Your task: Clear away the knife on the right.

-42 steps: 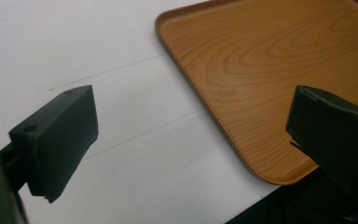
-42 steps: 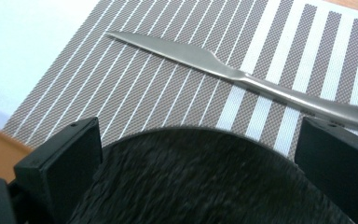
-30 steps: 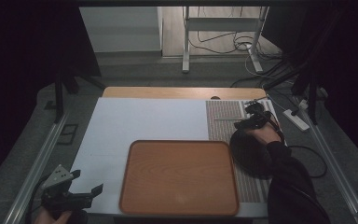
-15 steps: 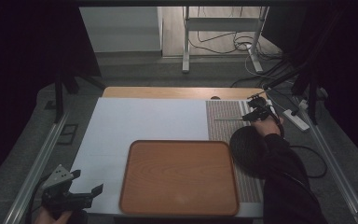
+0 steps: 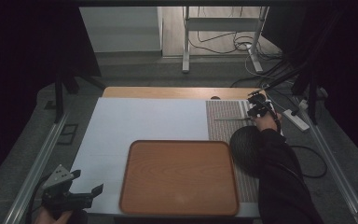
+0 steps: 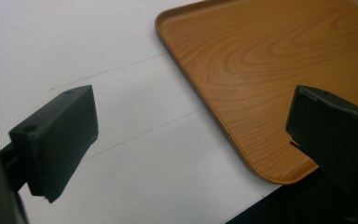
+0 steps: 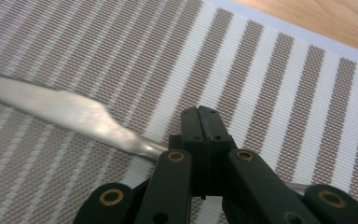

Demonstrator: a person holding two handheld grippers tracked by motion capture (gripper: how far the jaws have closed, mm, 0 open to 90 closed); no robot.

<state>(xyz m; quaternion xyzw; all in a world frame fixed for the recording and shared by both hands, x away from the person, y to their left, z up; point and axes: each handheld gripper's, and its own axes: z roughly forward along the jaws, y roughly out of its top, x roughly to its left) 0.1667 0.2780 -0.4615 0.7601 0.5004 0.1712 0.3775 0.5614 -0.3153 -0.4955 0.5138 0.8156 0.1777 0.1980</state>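
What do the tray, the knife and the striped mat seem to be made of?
Tray: wood or wood-look laminate, showing brown grain rings, matte. Knife: metal, probably steel; silvery with soft reflections. Striped mat: woven synthetic or vinyl mesh, judging by its fine weave.

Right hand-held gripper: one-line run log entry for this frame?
right hand-held gripper: shut on knife, over striped mat | left hand-held gripper: open, above white sheet | tray: bare

Left black two-jaw gripper (image 5: pixel 86 193), held in the person's left hand (image 5: pixel 51 217): jaws spread wide apart, nothing between them. Right black two-jaw gripper (image 7: pixel 204 122), at the end of the extended dark-sleeved right forearm (image 5: pixel 279 163): jaws pressed together, pinching a flat silver metal utensil (image 7: pixel 74 114) at its narrow neck.
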